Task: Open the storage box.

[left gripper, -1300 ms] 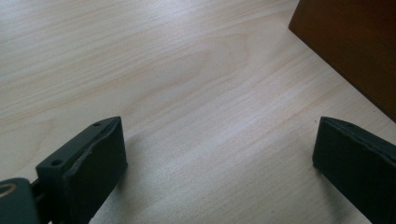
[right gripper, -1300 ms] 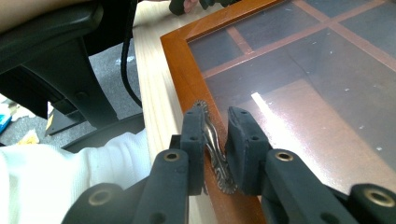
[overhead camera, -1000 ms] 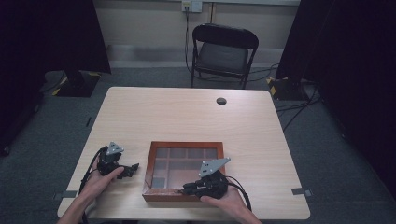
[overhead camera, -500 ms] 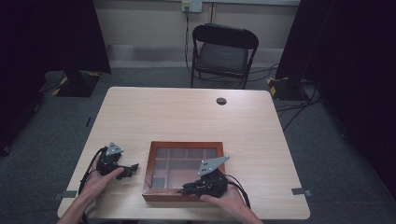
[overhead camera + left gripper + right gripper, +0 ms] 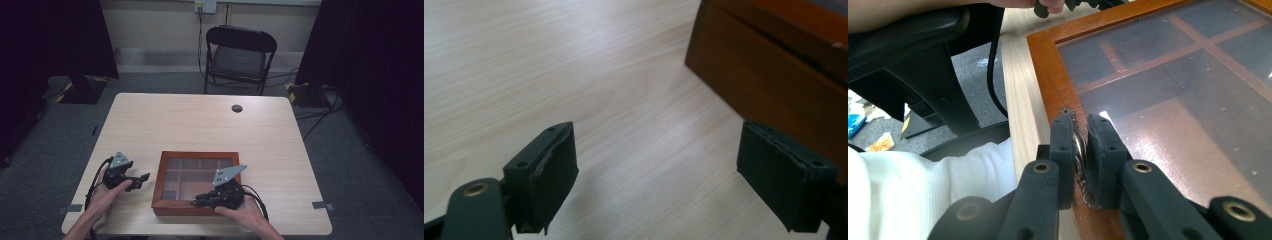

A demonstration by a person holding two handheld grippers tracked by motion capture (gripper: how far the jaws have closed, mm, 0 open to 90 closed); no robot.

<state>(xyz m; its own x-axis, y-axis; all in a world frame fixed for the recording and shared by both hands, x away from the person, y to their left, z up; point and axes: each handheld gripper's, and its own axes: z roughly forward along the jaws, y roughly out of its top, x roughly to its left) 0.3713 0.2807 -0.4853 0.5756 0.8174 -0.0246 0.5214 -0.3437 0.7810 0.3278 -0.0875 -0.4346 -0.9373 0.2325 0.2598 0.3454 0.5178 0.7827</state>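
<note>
High view: a wooden box (image 5: pixel 197 182) with a glass lid sits near the front edge of the table (image 5: pixel 200 120), at about 6 o'clock from the table's centre. Through the glass, wooden dividers split the inside into compartments.

Right gripper (image 5: pixel 200 201) lies over the box's front rim. In the right gripper view its jaws are pressed together on a small metal knob (image 5: pixel 1079 150) fixed at the lid's front frame; probably a pull handle or clasp, though the jaws hide most of it.

Left gripper (image 5: pixel 142 179) rests on the table at 9 o'clock from the box, just beside its left wall. Left gripper view shows the jaws wide apart with nothing between them, bare table beneath and the box's side ahead.

Handling notes (judgement): box is stiff and looks moderately heavy; the glass pane is fragile and slick, so it is a poor place to grip. The knob is small and smooth, so it could slip under a sideways pull. The wooden side walls offer the best hold for steadying the box.
</note>
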